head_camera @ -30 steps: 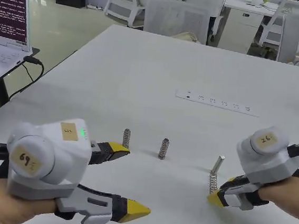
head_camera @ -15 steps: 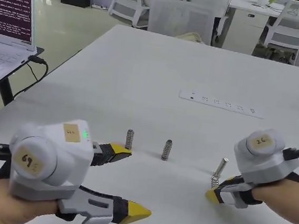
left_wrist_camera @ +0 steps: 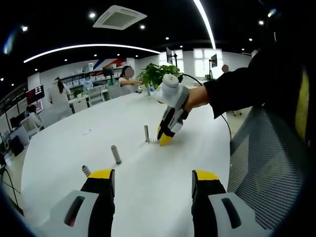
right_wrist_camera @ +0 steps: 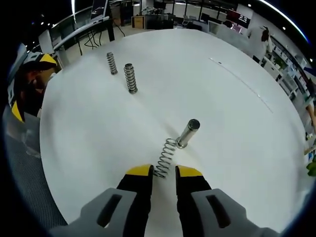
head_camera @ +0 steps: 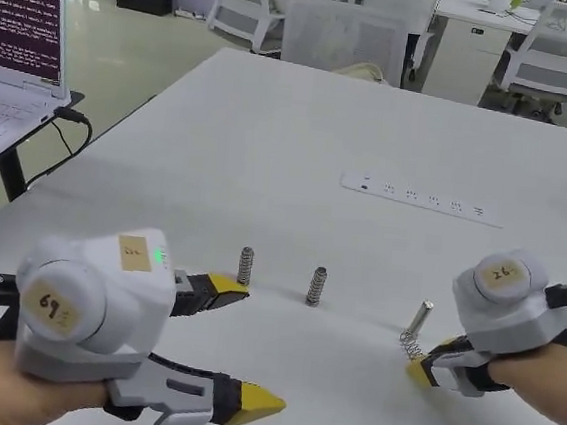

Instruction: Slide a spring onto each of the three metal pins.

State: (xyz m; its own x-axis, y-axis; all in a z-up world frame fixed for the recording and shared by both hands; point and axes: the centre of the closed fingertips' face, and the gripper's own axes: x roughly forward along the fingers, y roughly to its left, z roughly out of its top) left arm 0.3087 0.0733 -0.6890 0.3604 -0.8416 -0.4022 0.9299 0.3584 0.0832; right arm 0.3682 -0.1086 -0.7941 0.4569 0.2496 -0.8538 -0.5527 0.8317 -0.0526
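Observation:
Three metal pins stand in a row on the white table (head_camera: 300,144). The left pin (head_camera: 245,265) and the middle pin (head_camera: 317,286) each wear a spring. The right pin (head_camera: 420,318) is bare. A loose spring (right_wrist_camera: 165,158) slants from that pin's foot (right_wrist_camera: 181,144) to my right gripper (right_wrist_camera: 164,172), whose jaws are shut on its near end. In the head view the right gripper (head_camera: 421,372) sits low, just right of the bare pin. My left gripper (head_camera: 244,342) hovers at the near left, open and holding nothing, a short way from the left pin (left_wrist_camera: 86,171).
A white power strip (head_camera: 420,199) lies further back on the table. At the far left a laptop (head_camera: 14,36) stands on a side stand, with a black cable (head_camera: 71,122). Office chairs (head_camera: 341,32) stand beyond the table's far edge.
The right gripper has drifted a little to the right and down. The spring it holds has tipped from nearly upright beside the pin to a slant at the pin's foot. The left gripper has stayed put.

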